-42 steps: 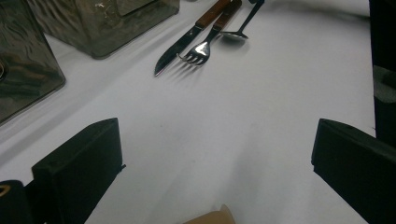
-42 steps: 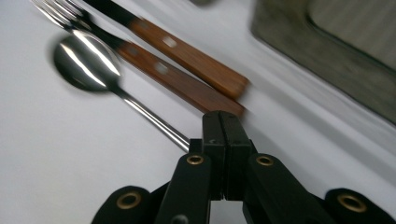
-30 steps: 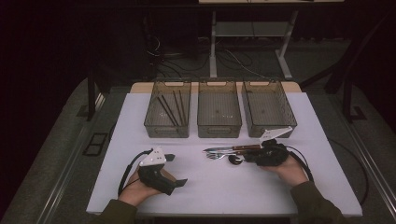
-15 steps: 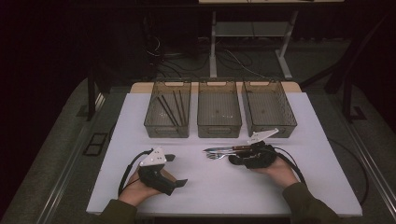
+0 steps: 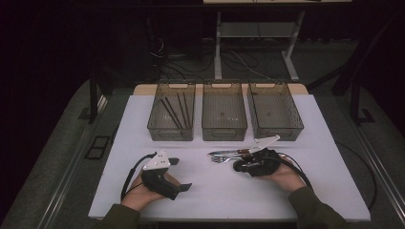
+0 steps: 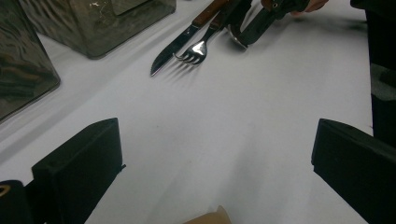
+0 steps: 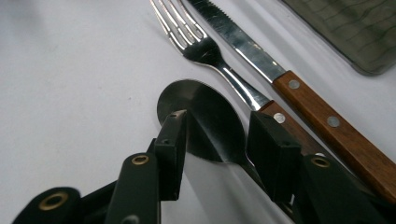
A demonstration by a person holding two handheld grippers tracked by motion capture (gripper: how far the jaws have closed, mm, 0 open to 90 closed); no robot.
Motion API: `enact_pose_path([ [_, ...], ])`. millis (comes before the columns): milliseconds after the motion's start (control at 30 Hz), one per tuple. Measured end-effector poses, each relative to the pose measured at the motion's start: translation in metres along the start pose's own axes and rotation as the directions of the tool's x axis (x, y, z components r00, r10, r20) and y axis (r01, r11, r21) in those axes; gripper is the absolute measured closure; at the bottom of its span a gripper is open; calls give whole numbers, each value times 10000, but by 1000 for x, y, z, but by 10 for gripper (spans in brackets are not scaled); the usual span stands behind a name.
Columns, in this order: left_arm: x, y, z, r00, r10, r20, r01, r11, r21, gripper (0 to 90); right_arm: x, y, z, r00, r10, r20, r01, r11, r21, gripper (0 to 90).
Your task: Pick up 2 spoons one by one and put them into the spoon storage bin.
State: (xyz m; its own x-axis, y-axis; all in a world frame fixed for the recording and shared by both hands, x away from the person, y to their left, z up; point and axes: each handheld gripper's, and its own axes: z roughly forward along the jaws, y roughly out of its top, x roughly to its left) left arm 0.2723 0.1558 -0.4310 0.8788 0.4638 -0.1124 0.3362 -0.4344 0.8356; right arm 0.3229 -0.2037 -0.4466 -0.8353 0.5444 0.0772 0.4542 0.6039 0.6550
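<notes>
Right tongs [image 7: 217, 140] half-spread astride spoon [image 7: 205, 119] bowl, fork [image 7: 196, 42] at 12 o'clock; left tongs [image 6: 215, 154] spread wide, idle on desk [image 5: 215, 191]. Grasping step; next likely needs squeezing shut, lifting.

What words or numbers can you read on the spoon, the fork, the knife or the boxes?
None can be read.
Spoon between the right claw's jaws: plain metal, no writing.
Fork: no writing.
Knife: bare blade, wooden handle with rivets, no mark.
Three boxes: no label shows; faint pale specks inside are too small to tell.

Brown-handled knife [image 7: 280, 74], silver spoon [image 7: 205, 116]
</notes>
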Motion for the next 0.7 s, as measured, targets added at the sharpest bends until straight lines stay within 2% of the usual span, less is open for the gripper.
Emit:
enact_pose_path([
  [233,0,0,0,10000,11,-4,-11,10000,9,9,4,-1,-1,9987,-491,134,489,9987,140,609],
  [467,0,0,0,10000,3,-16,-3,10000,5,9,4,-1,-1,9982,-596,79,595,9982,106,639],
  [700,0,0,0,10000,19,-16,-19,10000,1,9,3,-2,-3,9978,-657,-28,657,9978,110,714],
])
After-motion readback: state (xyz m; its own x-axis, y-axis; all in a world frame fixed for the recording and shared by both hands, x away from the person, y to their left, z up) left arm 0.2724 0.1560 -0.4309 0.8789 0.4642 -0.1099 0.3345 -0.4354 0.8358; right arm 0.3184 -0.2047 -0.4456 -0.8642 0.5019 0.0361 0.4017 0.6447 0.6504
